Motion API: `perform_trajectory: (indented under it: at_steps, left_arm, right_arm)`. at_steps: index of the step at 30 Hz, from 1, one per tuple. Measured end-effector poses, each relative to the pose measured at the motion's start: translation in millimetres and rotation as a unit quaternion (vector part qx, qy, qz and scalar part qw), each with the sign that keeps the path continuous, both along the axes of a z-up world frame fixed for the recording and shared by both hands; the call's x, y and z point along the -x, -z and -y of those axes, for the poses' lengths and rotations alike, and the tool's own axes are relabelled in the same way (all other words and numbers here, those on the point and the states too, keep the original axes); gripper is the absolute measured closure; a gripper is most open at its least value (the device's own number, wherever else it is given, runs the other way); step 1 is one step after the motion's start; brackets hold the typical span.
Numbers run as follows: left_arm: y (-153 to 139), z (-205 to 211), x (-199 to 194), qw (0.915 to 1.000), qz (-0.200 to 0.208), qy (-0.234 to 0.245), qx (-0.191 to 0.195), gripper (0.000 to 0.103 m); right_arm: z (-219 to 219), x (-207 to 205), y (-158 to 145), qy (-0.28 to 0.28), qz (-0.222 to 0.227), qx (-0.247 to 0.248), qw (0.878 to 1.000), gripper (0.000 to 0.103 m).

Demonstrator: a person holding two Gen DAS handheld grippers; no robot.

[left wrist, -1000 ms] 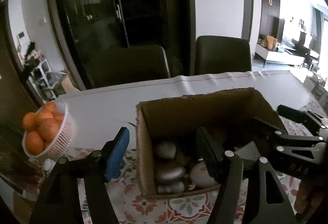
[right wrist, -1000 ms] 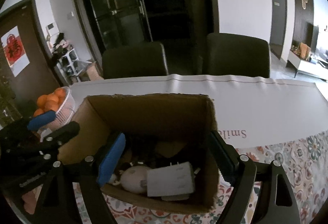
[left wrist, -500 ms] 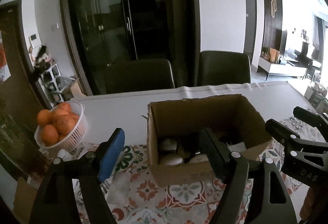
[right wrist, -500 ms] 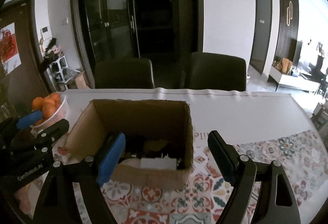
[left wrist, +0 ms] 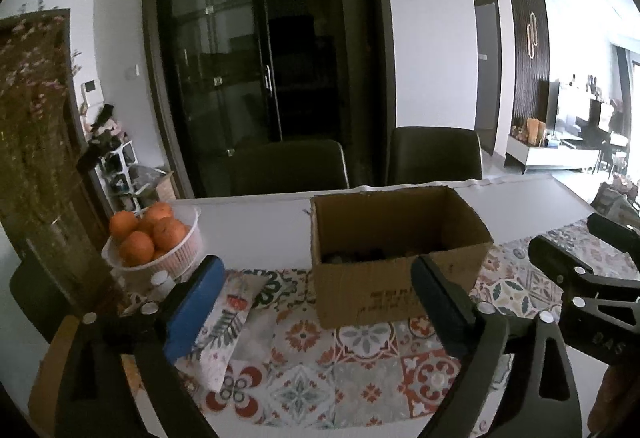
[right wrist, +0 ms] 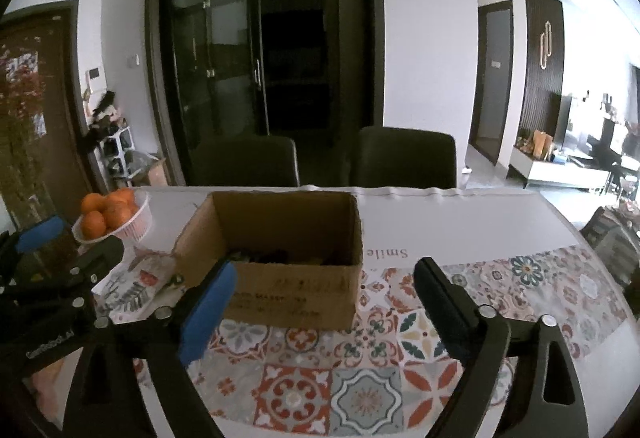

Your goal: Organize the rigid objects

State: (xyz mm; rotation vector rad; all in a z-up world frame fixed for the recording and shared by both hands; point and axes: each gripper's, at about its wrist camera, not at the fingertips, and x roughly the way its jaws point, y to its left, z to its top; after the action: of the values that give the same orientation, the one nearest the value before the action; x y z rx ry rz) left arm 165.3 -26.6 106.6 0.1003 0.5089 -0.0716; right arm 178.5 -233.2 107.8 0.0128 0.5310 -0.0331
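An open brown cardboard box (left wrist: 394, 278) stands on the patterned tablecloth; it also shows in the right wrist view (right wrist: 288, 294). Only dark shapes of its contents show over the rim. My left gripper (left wrist: 316, 304) is open and empty, held back from the box's front left. My right gripper (right wrist: 324, 302) is open and empty, in front of the box. The right gripper shows at the right edge of the left wrist view (left wrist: 580, 278), the left gripper at the left edge of the right wrist view (right wrist: 60, 270).
A white basket of oranges (left wrist: 154, 244) stands at the table's left; it also shows in the right wrist view (right wrist: 114, 217). A flat printed packet (left wrist: 230, 322) lies left of the box. Two dark chairs (left wrist: 288, 167) stand behind the table. A white runner (right wrist: 460, 222) covers the far half.
Both grippers have pulled back and up from over the box; the box now looks smaller and farther, and its contents are mostly hidden by the rim. Both stayed open.
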Motion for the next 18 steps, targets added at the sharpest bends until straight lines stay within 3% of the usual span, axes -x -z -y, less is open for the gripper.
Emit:
perform_trajectory:
  at_steps: [4, 18]
  left_arm:
    - [3.9, -8.3, 20.9, 1.0, 0.004, -0.004, 0.003, 0.0]
    - [12.4, -22.9, 76.0, 0.9996, 0.024, -0.014, 0.005, 0.0]
  right_arm:
    - [-7.5, 21.9, 1.1, 0.001, 0.008, 0.008, 1.0, 0.007]
    - [-21.4, 75.8, 11.4, 0.001, 0.018, -0.011, 1.0, 0.004]
